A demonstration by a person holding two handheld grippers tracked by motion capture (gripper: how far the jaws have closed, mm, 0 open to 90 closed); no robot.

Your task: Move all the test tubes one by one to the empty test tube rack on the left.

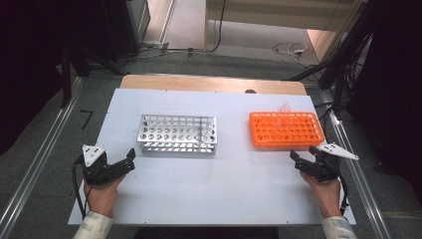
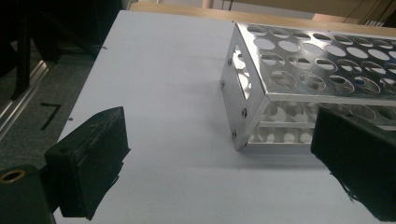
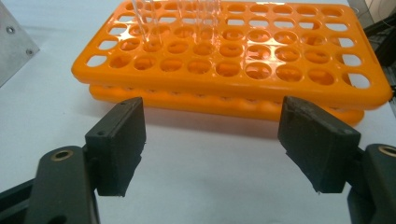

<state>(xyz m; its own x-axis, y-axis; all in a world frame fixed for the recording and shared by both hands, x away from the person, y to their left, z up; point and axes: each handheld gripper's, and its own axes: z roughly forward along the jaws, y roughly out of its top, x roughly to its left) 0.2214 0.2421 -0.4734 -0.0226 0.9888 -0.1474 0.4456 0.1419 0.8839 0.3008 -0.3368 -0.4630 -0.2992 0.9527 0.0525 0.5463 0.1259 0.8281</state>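
A silver metal tube rack (image 1: 177,133) stands left of centre on the white board (image 1: 219,189). An orange plastic tube rack (image 1: 286,128) stands at the right, with a few clear tubes (image 1: 284,107) upright in its far rows. My left gripper (image 1: 130,160) rests near the board's left edge, open and holding nothing, pointing at the metal rack's near left corner (image 2: 243,135). My right gripper (image 1: 302,158) sits just in front of the orange rack (image 3: 243,70), open with nothing between its jaws. In the right gripper view the clear tubes (image 3: 177,18) stand at the rack's back.
A bare stretch of white board lies between the two hands and in front of both racks. A wooden table edge (image 1: 214,82) runs behind the board. Aluminium rails (image 1: 358,174) flank the table, and cables (image 1: 291,49) lie on the floor beyond.
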